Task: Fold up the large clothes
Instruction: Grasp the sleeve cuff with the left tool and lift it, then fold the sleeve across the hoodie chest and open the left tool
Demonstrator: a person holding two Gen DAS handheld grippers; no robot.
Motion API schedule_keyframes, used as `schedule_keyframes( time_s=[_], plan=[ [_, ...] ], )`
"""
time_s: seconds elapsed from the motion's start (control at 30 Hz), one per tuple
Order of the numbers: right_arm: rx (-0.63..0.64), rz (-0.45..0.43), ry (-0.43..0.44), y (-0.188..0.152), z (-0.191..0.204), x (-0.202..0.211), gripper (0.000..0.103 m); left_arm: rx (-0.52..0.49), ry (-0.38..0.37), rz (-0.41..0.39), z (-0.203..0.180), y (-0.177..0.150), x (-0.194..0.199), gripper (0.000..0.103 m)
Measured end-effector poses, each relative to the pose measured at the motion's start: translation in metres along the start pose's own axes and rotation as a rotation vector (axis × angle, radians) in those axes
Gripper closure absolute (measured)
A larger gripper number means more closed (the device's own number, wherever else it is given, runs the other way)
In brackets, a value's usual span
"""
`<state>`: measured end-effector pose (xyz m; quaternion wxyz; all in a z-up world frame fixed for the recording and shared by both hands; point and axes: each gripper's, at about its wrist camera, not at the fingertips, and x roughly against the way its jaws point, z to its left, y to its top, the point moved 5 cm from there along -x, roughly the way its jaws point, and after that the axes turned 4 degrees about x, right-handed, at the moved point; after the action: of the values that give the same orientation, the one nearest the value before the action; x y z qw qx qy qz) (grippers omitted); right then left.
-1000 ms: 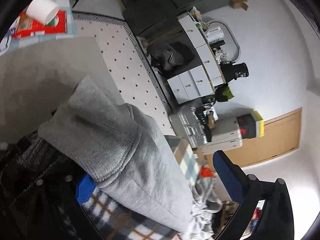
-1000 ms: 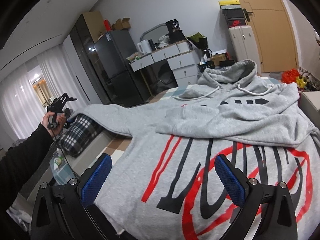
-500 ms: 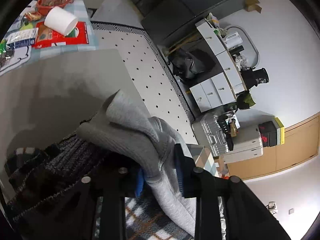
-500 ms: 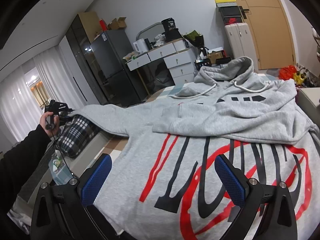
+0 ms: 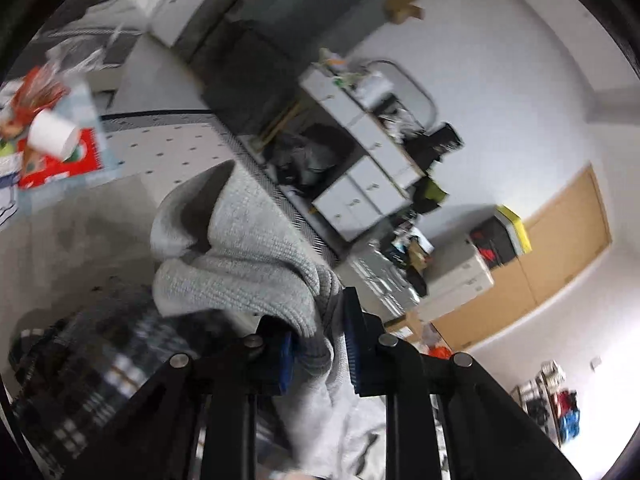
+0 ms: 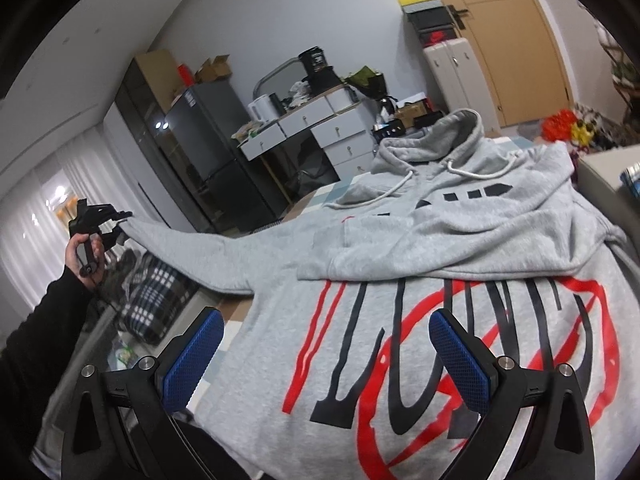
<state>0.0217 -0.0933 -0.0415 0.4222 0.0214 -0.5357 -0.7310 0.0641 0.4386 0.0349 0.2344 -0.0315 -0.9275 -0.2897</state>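
Note:
A large grey hoodie [image 6: 460, 248] with red and black print lies face up on the bed, hood at the far end, one sleeve folded across the chest. Its other sleeve [image 6: 192, 244] stretches out to the left. My left gripper [image 5: 318, 342] is shut on that sleeve's ribbed cuff [image 5: 240, 276] and holds it lifted off the bed; it also shows in the right wrist view [image 6: 116, 222]. My right gripper [image 6: 324, 360] is open and empty, hovering over the hoodie's lower front.
A black-and-white plaid cloth [image 6: 156, 292] lies at the bed's left edge under the sleeve. A low table [image 5: 60, 208] with a paper roll [image 5: 52, 134] stands beside it. A dark fridge [image 6: 200, 152], white drawers [image 6: 320, 136] and a wooden door [image 6: 512, 40] line the far wall.
My left gripper closed on the sleeve cuff and lifted it up and outward, drawing the sleeve taut. My right gripper stayed open and barely shifted.

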Motion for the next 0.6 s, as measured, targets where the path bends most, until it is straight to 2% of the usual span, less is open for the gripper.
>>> schedule_keyframes(
  time_s=[0.17,0.27,0.33,0.4,0.47,0.6],
  plan=[
    [-0.056,-0.027,-0.047,0.005,-0.013,0.009,0.0,-0.104,-0.084,0.017,-0.057,-0.025,-0.004,0.088],
    [-0.099,-0.046,-0.077,0.009,-0.025,0.017,0.0,-0.197,-0.149,0.052,-0.101,-0.053,-0.01,0.088],
    [-0.105,-0.067,-0.111,0.011,-0.031,0.024,0.0,-0.263,-0.221,0.103,-0.138,-0.083,-0.018,0.088],
    [-0.111,-0.126,-0.168,0.016,-0.04,0.039,0.0,-0.32,-0.255,0.131,-0.164,-0.107,-0.024,0.088],
    [-0.11,-0.171,-0.205,0.02,-0.046,0.051,0.0,-0.379,-0.303,0.186,-0.194,-0.146,-0.036,0.088],
    [-0.114,-0.249,-0.332,0.029,-0.062,0.075,0.0,-0.421,-0.347,0.307,-0.223,-0.205,-0.063,0.088]
  ],
)
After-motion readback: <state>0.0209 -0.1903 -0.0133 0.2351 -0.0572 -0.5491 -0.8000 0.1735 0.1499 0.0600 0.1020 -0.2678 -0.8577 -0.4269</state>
